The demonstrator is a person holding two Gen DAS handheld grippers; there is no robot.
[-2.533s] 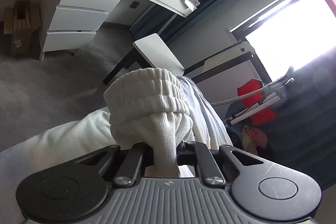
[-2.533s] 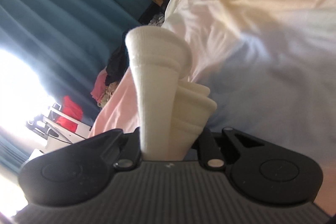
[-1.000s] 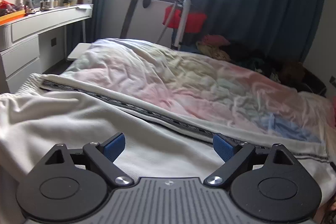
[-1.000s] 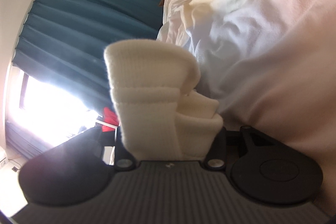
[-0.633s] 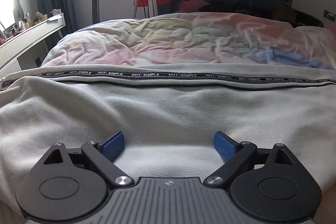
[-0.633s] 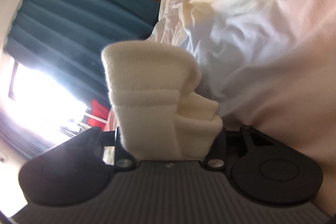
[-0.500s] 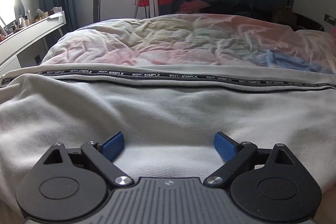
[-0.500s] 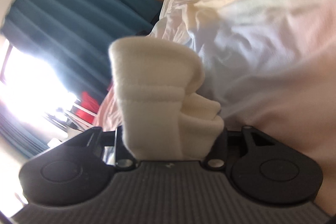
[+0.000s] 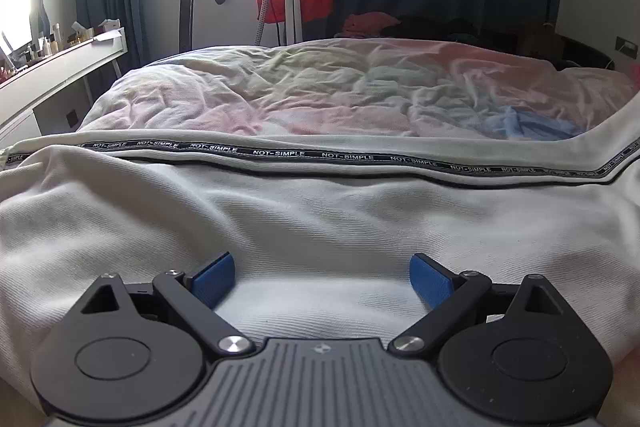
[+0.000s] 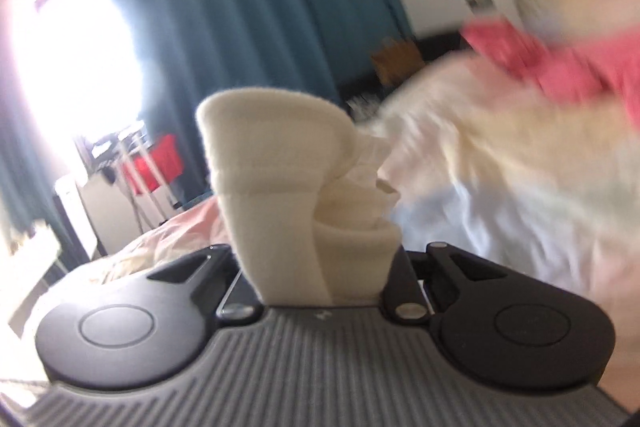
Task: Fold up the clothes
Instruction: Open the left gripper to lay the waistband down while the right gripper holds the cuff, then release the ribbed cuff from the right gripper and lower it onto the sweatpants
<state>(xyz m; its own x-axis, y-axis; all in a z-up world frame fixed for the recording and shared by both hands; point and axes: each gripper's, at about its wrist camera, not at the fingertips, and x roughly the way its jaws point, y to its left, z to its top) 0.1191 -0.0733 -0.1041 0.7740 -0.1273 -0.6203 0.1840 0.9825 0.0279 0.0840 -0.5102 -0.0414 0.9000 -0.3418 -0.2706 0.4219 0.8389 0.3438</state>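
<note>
A soft, limp cream knit garment with a black lettered tape point(image 9: 320, 219) lies on the bed just ahead of the wide-open left gripper point(image 9: 322, 277), its thick ribbed cuff point(image 10: 304, 203), the firmest hold, clamped in the right gripper point(image 10: 320, 267).

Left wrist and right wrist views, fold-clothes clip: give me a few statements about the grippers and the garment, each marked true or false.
1. The left hand-held gripper is open. True.
2. The right hand-held gripper holds nothing. False: it is shut on a bunched cream ribbed cuff.
3. The cream garment lies spread on the bed. True.
4. The garment's black tape reads "KEEP-SIMPLE". False: it reads "NOT-SIMPLE".
5. The right wrist view is sharp. False: it is motion-blurred.
</note>
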